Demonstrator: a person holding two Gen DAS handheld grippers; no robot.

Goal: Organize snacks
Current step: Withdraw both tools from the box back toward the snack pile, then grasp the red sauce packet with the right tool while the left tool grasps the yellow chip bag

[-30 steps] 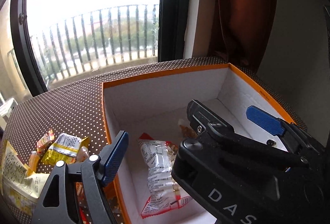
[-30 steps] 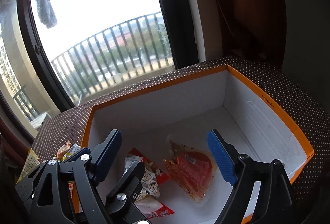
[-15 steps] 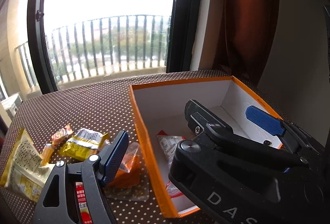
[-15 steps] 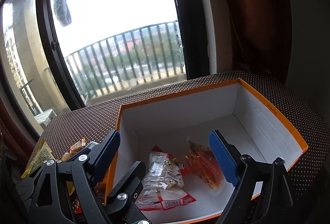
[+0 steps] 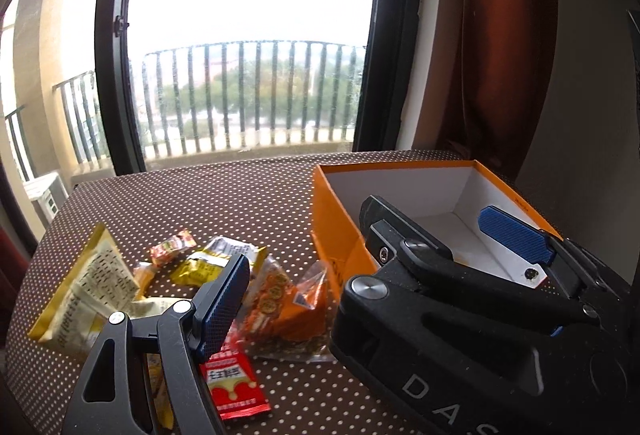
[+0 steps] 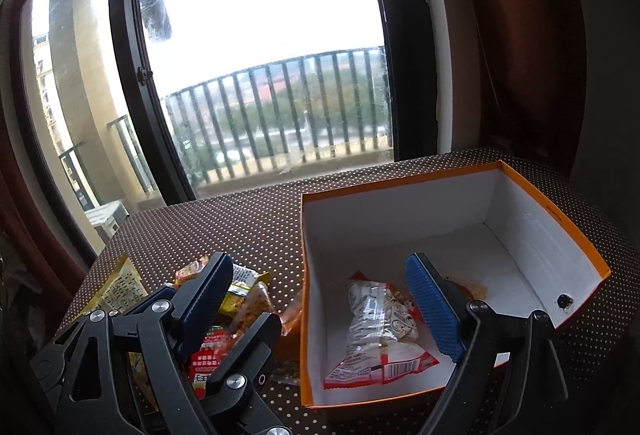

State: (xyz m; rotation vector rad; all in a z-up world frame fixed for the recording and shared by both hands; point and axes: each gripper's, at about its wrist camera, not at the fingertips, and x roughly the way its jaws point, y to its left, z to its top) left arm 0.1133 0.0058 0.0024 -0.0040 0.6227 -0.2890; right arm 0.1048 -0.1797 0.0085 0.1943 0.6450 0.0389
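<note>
An orange box (image 5: 334, 231) with white inside stands on the dotted table; it also shows in the right wrist view (image 6: 576, 231). It holds a red-and-white snack pack (image 6: 378, 331) and a reddish pack (image 6: 470, 289) behind my right finger. Left of the box lie loose snacks: a yellow bag (image 5: 86, 293), a yellow pack (image 5: 216, 261), an orange clear pack (image 5: 292, 311), a red sachet (image 5: 234, 385). My left gripper (image 5: 368, 271) is open and empty above the pile and box edge. My right gripper (image 6: 320, 309) is open and empty over the box's left wall.
The table (image 5: 224, 203) has a brown cloth with white dots. A large window with a balcony railing (image 5: 248, 95) stands behind it. A dark red curtain (image 5: 504, 35) hangs at the right, close to the box. The table's left edge is near the yellow bag.
Both grippers have drawn back and swung left, out of the box. The loose snack pile now sits under the left gripper. Both stay open and empty.
</note>
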